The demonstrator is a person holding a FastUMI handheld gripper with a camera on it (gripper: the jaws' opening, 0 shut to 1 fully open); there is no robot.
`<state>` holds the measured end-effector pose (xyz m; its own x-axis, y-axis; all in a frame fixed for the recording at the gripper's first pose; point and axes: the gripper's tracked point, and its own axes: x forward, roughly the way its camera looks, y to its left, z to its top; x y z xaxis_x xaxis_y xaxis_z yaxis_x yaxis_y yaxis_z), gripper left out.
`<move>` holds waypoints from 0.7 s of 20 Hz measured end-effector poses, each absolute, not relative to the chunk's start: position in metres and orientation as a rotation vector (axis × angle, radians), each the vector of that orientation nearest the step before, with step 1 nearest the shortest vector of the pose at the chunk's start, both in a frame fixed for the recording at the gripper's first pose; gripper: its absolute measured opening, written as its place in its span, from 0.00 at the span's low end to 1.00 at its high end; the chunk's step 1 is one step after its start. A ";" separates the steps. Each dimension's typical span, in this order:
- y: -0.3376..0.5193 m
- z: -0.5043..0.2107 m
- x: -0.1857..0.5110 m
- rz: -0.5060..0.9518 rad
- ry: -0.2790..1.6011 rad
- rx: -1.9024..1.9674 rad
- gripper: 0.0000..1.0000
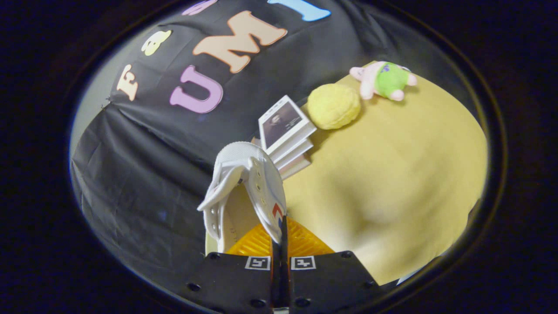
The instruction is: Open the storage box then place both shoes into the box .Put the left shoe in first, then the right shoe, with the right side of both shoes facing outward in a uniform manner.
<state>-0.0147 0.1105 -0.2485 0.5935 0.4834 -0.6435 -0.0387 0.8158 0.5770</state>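
Tongs [281, 237] are pinched tight on the side wall of a white shoe [244, 183], near its lace holes. You hold the shoe up in the air, with its toe pointing away from you toward the black cloth wall. The yellow surface [392, 183] lies under and beside it.

You look to be in the carrying step, taking a shoe to the box. I cannot tell if this is the left shoe or the right one. The box is not something I can point to from here, so I cannot say if it is open or what is in it.

Next, you need to find the box, turn the shoe so its right side faces out, and lower it in gently.

Beyond the shoe sit a stack of books [287, 135], a yellow ball [333, 106] and a soft toy [386, 80].
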 end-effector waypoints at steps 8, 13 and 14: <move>0.218 -0.275 -0.059 0.421 1.022 0.465 0.03; 0.245 -0.303 -0.082 0.395 1.057 0.355 0.03; 0.248 -0.308 -0.084 0.381 1.056 0.331 0.03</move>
